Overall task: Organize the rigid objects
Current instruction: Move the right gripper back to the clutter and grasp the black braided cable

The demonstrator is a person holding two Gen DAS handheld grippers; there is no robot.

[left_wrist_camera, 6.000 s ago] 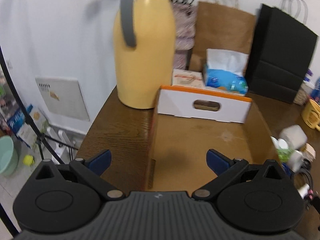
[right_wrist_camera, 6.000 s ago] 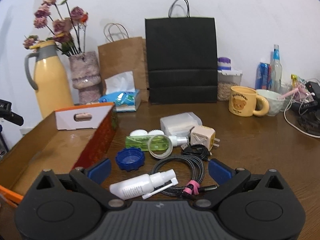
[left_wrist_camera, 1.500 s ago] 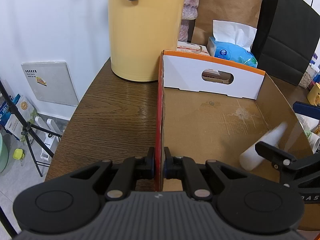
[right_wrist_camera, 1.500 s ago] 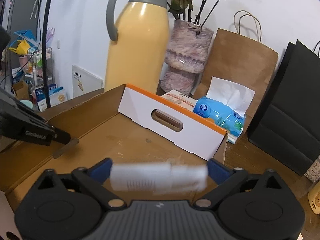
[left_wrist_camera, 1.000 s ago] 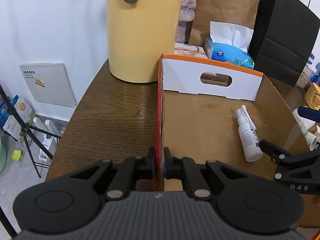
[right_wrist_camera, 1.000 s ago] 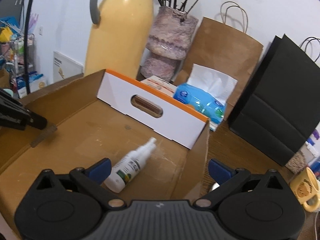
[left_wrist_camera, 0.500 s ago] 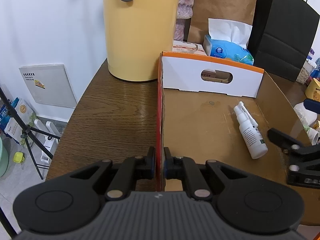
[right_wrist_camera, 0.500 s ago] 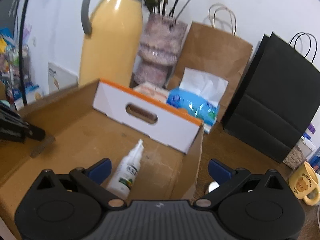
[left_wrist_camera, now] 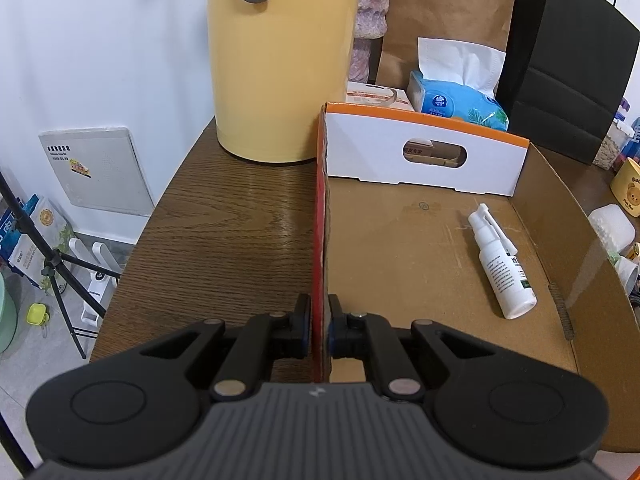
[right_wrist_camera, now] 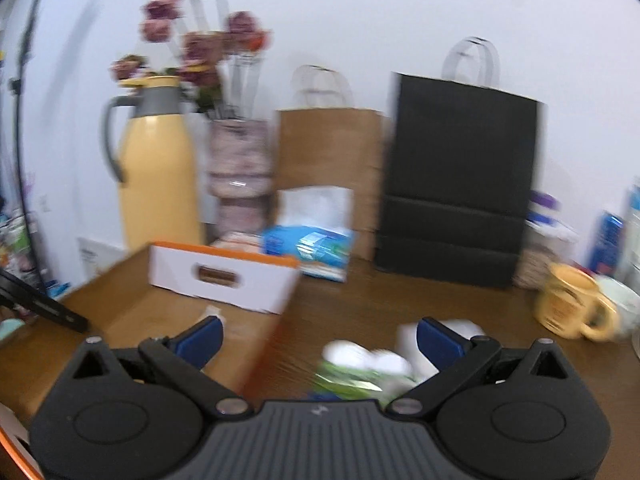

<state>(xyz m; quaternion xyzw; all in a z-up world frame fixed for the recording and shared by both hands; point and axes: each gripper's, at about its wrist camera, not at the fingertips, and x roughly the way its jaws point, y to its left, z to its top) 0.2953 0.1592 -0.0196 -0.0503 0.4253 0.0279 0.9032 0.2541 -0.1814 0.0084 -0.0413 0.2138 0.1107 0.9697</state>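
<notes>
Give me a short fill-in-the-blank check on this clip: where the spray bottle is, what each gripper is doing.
1. The white spray bottle lies on its side inside the cardboard ____.
2. The left gripper is shut on the box's red side ____.
3. The right gripper is open and holds ____.
4. The yellow thermos stands ____ the box, on the table.

Missing words: box; wall; nothing; outside

A tall yellow thermos jug [left_wrist_camera: 280, 60] with a grey handle stands at the far left of the wooden table [left_wrist_camera: 224, 248]. Right of it sits a pinkish vase [right_wrist_camera: 238, 168] of dried flowers, then a brown paper bag [left_wrist_camera: 448, 12] and a black paper bag [left_wrist_camera: 568, 64]. A blue tissue pack [left_wrist_camera: 456, 100] lies before the brown bag. A yellow bear mug [right_wrist_camera: 568, 306] stands at the far right.
</notes>
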